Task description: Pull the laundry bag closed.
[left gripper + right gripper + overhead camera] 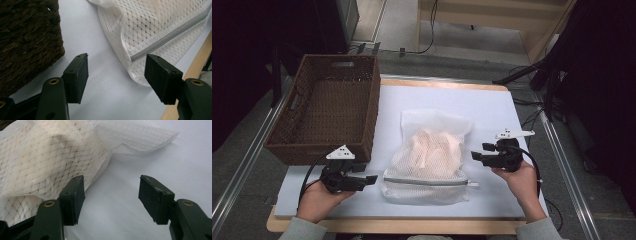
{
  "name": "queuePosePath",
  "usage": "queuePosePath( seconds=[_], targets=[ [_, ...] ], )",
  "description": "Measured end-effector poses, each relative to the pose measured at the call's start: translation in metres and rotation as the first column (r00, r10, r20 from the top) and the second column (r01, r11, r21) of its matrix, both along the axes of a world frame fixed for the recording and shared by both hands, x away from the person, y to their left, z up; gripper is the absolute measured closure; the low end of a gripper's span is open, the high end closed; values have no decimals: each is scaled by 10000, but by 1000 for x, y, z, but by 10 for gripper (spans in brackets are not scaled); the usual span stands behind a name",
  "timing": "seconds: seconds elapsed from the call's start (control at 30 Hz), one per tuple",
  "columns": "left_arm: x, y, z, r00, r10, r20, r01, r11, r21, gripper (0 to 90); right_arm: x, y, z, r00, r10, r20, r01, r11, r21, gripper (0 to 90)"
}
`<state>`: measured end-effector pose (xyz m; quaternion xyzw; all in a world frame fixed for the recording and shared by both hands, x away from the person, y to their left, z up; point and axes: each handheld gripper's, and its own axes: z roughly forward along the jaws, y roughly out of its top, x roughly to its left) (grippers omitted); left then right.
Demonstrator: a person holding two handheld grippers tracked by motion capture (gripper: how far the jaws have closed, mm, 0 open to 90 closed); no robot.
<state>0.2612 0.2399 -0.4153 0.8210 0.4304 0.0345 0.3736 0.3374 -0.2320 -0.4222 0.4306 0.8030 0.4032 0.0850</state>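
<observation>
Flanking the zipped mesh bag (428, 159) at frame centre, left claw (371, 179) and right claw (475, 156) both gaping, empty, poised for lifting.

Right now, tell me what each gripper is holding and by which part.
Nothing is held. The left gripper and right gripper are both open, flanking the mesh laundry bag without gripping it.

Open mat (492, 107) right of and behind the mesh laundry bag (432, 155): free passage. Wicker basket (332, 107) blocks the left rear; narrow lane of bare mat between basket and bag. Left gripper (371, 179) sits at that lane's near end, right gripper (476, 156) just beside the bag's right edge, jaws apart on both.
</observation>
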Motion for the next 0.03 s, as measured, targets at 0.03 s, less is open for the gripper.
queuePosePath(
  seconds=[0.03],
  targets=[
    [0,0,0,10000,-3,-8,3,10000,0,364,0,0,0,10000,3,3,-3,10000,4,383]
  ],
)
